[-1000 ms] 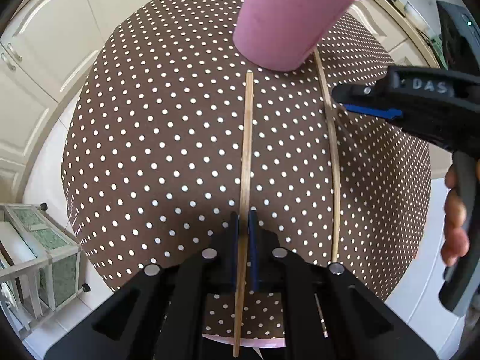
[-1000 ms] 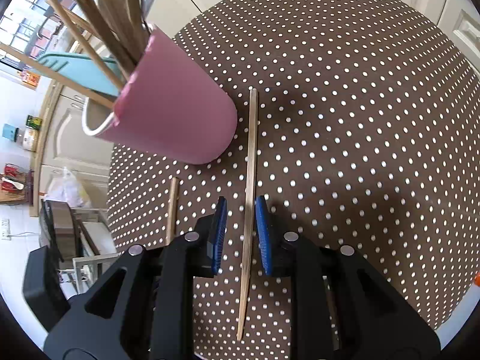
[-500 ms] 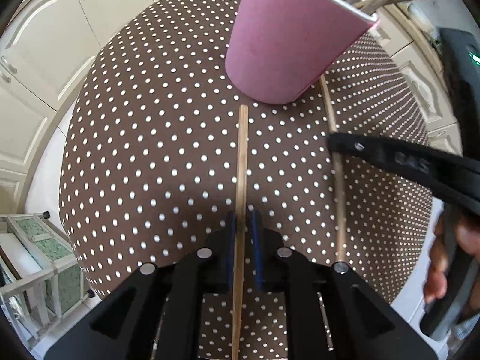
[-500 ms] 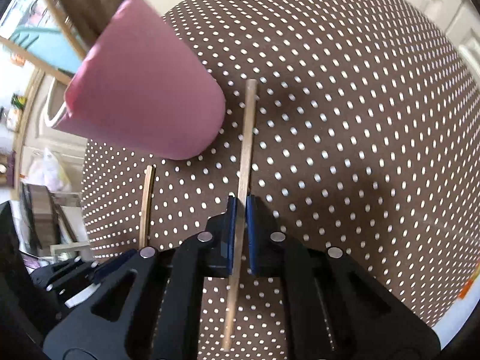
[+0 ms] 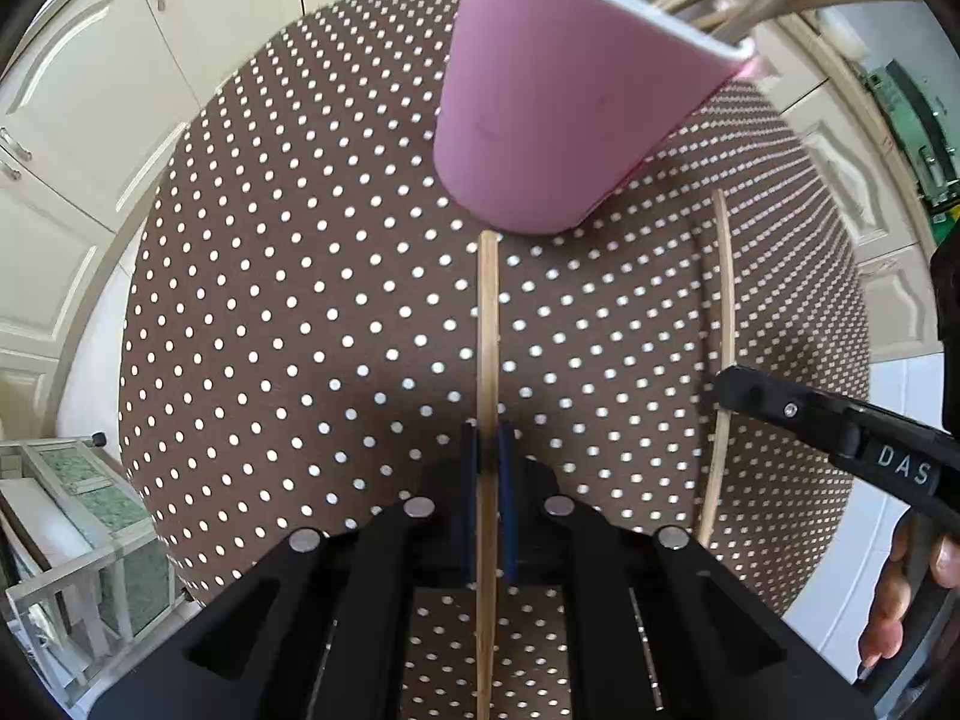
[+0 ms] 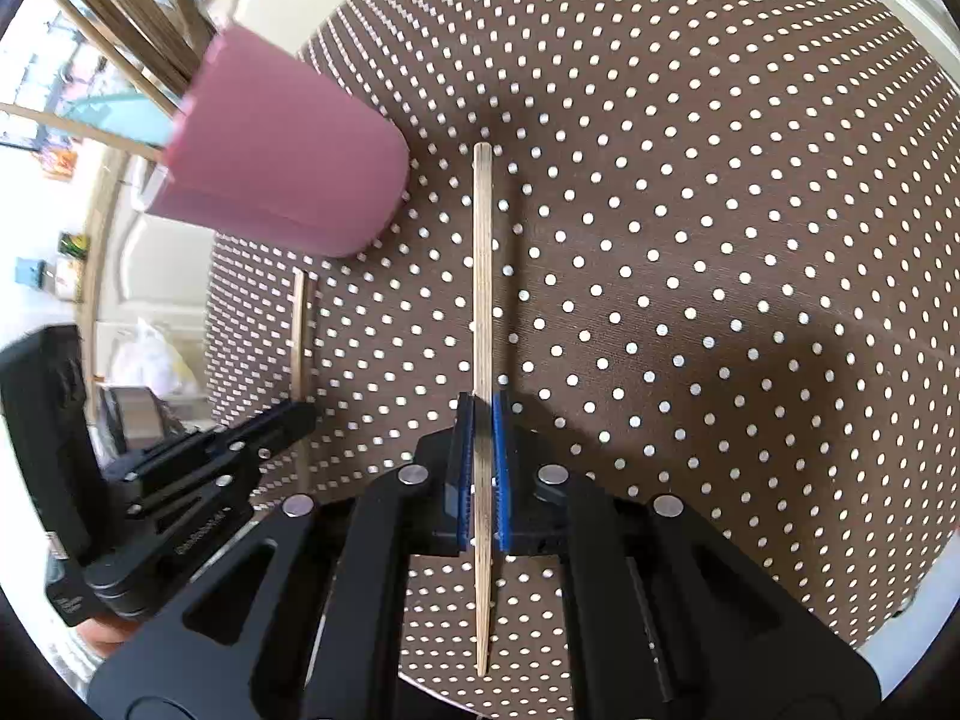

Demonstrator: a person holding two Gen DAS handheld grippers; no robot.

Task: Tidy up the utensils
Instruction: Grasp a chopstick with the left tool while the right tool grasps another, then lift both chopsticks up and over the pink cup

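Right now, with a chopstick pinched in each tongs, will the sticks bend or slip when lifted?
Probably stiff and light: the right chopstick looks like thin, straight wood. Its smooth, tapered shaft might pivot, since the right tongs grip one narrow spot. The left chopstick likely behaves alike.

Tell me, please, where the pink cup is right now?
The pink cup stands on the polka-dot tablecloth, just beyond both chopsticks' far tips; upper centre in the left wrist view.

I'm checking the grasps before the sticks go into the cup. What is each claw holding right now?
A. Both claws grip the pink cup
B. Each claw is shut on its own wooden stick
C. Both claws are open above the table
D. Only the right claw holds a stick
B: the left claw is clamped on one wooden stick, and the right claw on another stick; the pink cup stands untouched.
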